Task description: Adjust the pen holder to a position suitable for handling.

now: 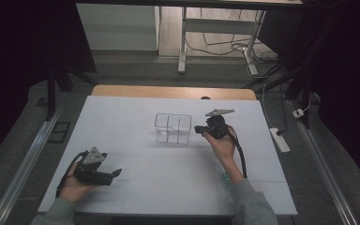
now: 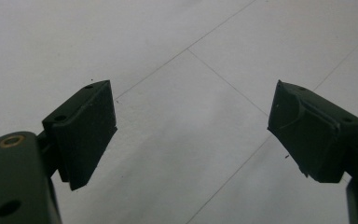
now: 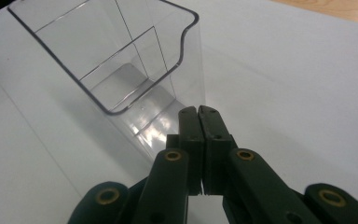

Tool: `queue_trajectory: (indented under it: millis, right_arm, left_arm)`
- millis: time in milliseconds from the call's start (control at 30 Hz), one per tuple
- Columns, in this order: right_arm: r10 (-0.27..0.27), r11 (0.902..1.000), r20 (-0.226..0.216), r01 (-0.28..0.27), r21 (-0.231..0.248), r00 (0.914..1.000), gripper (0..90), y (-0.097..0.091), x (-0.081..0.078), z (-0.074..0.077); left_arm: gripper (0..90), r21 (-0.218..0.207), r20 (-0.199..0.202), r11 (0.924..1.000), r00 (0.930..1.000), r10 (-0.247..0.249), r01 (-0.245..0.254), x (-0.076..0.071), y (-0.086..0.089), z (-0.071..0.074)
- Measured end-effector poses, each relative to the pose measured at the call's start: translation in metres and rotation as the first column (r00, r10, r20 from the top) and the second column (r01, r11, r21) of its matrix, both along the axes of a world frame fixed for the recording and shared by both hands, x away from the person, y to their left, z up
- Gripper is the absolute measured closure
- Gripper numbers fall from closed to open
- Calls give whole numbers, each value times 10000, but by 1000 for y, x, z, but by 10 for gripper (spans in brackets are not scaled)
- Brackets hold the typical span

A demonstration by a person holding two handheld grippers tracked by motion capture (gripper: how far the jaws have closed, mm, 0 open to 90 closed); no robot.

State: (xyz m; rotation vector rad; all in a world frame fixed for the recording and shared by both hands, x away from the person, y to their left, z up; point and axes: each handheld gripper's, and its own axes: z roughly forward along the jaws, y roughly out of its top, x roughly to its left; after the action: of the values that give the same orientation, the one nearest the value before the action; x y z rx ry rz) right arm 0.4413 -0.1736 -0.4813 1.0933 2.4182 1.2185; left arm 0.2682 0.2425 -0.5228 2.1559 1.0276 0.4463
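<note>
A clear plastic container [image 1: 172, 127] with inner dividers stands near the middle of the white table top [image 1: 136, 187]. My right gripper [image 1: 198, 129] is just to its right, held in a hand, with the jaws pressed together and nothing between them. In the right gripper view the shut tips [image 3: 198, 112] are at the foot of the container's [image 3: 121, 60] near wall; I cannot tell whether they touch it. My left gripper [image 1: 117, 173] rests low at the front left, far from the container. Its jaws [image 2: 193, 135] stand wide open over bare white surface.
A strip of wooden table [image 1: 173, 91] shows beyond the white sheet's far edge. A power strip [image 1: 280, 139] and cables lie on the floor at the right. Metal desk legs [image 1: 183, 42] stand farther back.
</note>
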Motion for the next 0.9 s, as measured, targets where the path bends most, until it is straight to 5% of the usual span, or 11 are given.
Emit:
queue_trajectory:
  millis: [367,600,900]
  right_arm:
    - [-253,9996,-48,253,80,9997,837,-34,-15,13]
    - [-116,9999,-567,123,119,9983,584,-45,-20,14]
    - [-341,9994,-480,337,-84,9983,303,-51,-28,14]
  left_arm:
    - [147,-27,23,10000,10000,17,-17,0,0,0]
    - [147,-60,23,10000,10000,21,-20,0,2,0]
    - [148,-108,62,9999,10000,-52,53,2,2,0]
